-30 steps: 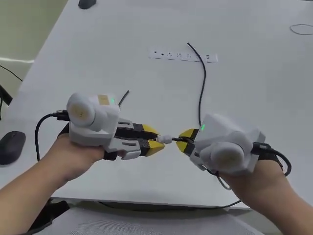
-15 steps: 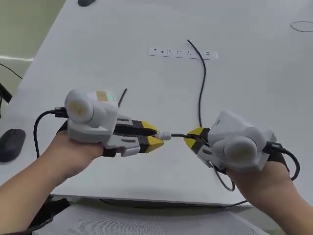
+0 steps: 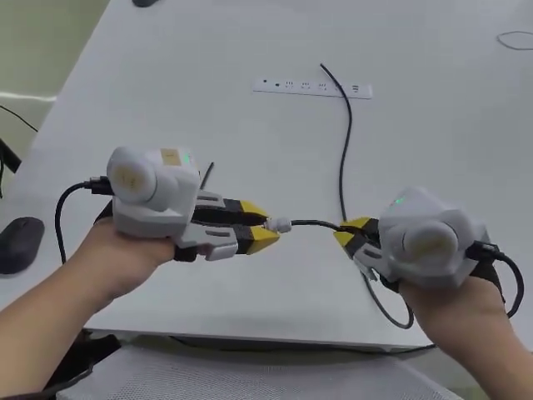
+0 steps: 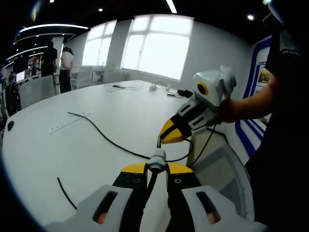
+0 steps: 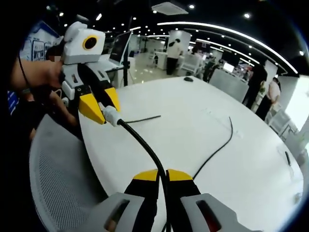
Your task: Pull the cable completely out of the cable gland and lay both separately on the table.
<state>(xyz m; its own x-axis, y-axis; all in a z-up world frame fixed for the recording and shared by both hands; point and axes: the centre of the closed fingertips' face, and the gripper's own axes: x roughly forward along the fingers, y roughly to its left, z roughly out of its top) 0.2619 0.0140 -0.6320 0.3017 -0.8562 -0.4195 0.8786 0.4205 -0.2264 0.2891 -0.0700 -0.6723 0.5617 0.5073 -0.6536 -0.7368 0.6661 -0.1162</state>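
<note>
In the head view my left gripper (image 3: 268,231) is shut on a small white cable gland (image 3: 278,225), held just above the white table (image 3: 208,108). A black cable (image 3: 315,223) comes out of the gland and runs right into my right gripper (image 3: 348,236), which is shut on it. Beyond that the cable (image 3: 344,142) lies across the table toward the far side. The left gripper view has the gland (image 4: 156,159) between my left gripper's (image 4: 155,169) yellow tips, with the right gripper (image 4: 169,135) facing it. In the right gripper view the cable (image 5: 145,147) leads from my right gripper (image 5: 162,175) to the gland (image 5: 109,115).
A white power strip (image 3: 312,87) lies at the far middle of the table. A short black strand (image 3: 206,173) rests behind the left gripper. A dark mouse (image 3: 18,244) sits at the left edge. The table's near edge is just below both hands.
My right gripper has pulled right and toward the near edge, away from the left one. The stretch of bare cable between the gland and the right gripper has grown longer.
</note>
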